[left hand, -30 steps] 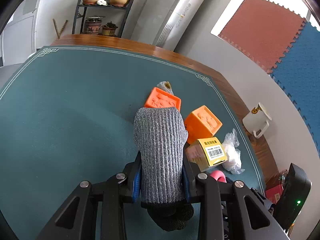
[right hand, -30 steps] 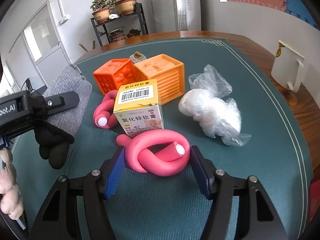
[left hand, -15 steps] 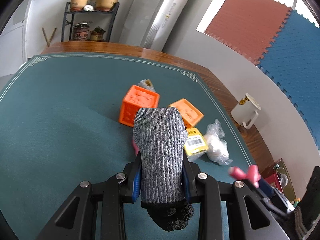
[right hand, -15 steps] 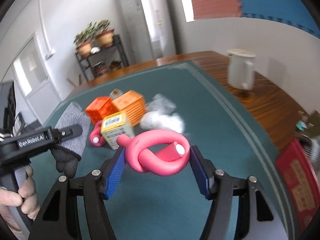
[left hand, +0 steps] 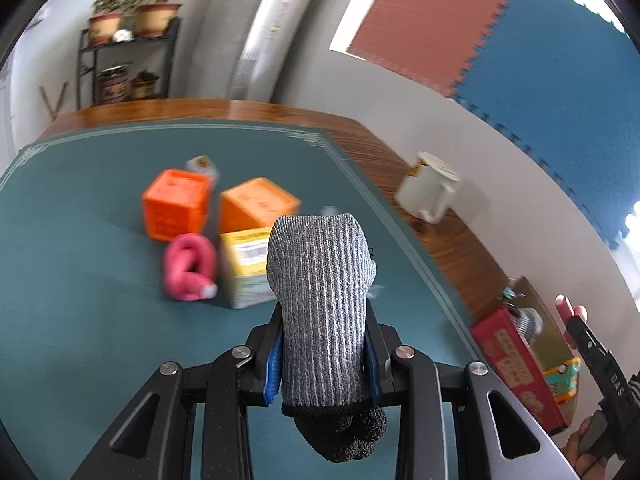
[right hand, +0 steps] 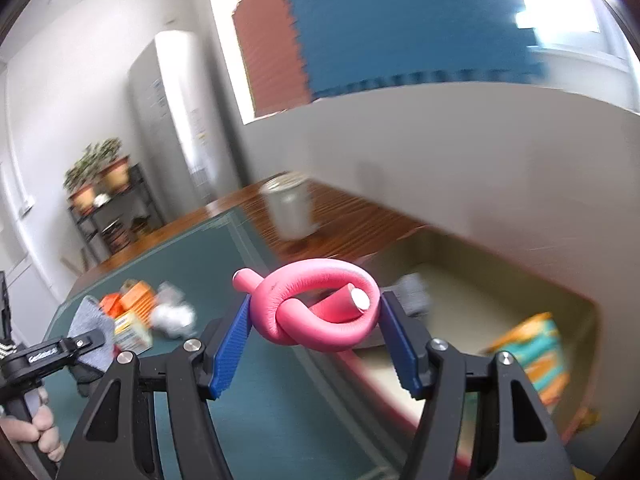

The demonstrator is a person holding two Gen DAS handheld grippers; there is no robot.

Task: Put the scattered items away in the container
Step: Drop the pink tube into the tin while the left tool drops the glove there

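Right gripper (right hand: 316, 320) clamped on knotted pink foam roller (right hand: 320, 312), held just left of open box (right hand: 460, 276) beside table; left gripper (left hand: 324, 352) pinching grey knit glove (left hand: 322, 300) mid-body; both probably light, soft, squashy, best gripped across the bulk.

Knitted grey glove (left hand: 320, 304), foam knot (right hand: 316, 308)

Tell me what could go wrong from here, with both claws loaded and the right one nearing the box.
1. The right claw grips the knotted pink foam tube only at its sides; released too early, it may land on the box's rim rather than inside.
2. The grey glove blocks much of the left wrist view, so the left claw could clip the white mug near the table edge.
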